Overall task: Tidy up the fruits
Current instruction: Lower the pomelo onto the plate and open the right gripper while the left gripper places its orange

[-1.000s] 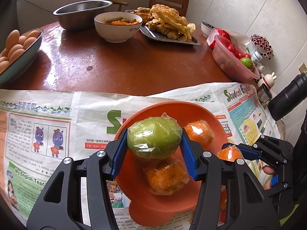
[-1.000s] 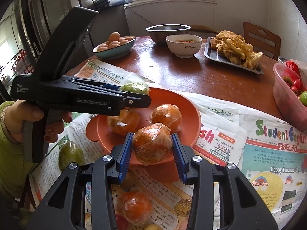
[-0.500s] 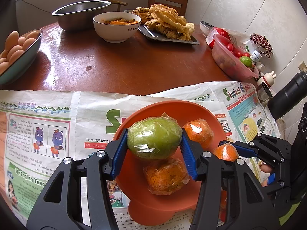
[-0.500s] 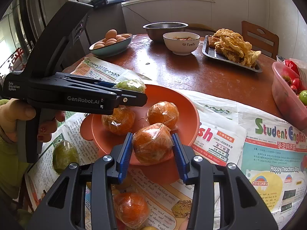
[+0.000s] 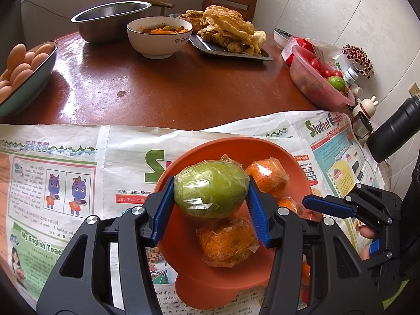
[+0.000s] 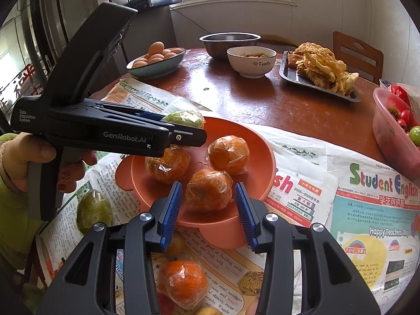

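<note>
My left gripper (image 5: pixel 211 183) is shut on a plastic-wrapped green fruit (image 5: pixel 211 189) and holds it above the orange bowl (image 5: pixel 236 141). From the right wrist view, that gripper (image 6: pixel 189 128) reaches in from the left with the green fruit (image 6: pixel 183 118) at its tips. My right gripper (image 6: pixel 208 187) stands open at the bowl's (image 6: pixel 262 144) near rim. A wrapped orange (image 6: pixel 210 189) rests in the bowl between its blue pads, with a narrow gap on each side. Two more wrapped oranges (image 6: pixel 168 165) (image 6: pixel 228 155) lie in the bowl.
On the newspaper (image 6: pixel 367 210) near me lie a loose green fruit (image 6: pixel 93 212) and a wrapped orange (image 6: pixel 182 283). Farther back stand an egg bowl (image 6: pixel 155 65), a steel basin (image 6: pixel 228 42), a white bowl (image 6: pixel 252 63), a tray of fried food (image 6: pixel 317 78) and a pink tub of tomatoes (image 6: pixel 393 136).
The right gripper's pads have drawn slightly off the orange, which now sits in the bowl. The left gripper and its green fruit have not moved.
</note>
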A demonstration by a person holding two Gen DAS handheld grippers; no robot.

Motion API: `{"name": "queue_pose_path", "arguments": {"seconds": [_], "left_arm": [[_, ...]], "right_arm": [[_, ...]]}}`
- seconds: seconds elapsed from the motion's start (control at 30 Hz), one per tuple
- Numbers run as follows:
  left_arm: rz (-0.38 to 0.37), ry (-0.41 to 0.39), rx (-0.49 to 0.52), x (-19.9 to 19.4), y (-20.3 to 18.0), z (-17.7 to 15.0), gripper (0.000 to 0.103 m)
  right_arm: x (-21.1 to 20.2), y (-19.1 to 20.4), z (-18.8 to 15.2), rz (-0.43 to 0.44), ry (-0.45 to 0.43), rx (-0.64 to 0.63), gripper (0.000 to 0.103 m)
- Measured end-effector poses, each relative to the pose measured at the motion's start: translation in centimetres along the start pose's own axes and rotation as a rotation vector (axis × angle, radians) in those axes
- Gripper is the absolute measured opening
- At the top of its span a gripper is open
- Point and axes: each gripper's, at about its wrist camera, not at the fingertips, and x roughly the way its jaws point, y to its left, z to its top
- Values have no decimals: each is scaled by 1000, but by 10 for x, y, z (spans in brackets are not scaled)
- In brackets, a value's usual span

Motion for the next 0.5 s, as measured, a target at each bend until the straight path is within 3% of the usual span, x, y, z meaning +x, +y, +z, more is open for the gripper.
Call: {"name": "queue_pose_path", "arguments": {"seconds": [0.5], "left_arm": [[-4, -11, -2, -4, -1, -1, 44]], "right_arm": [[-10, -1, -2, -2, -20, 11, 44]]}}
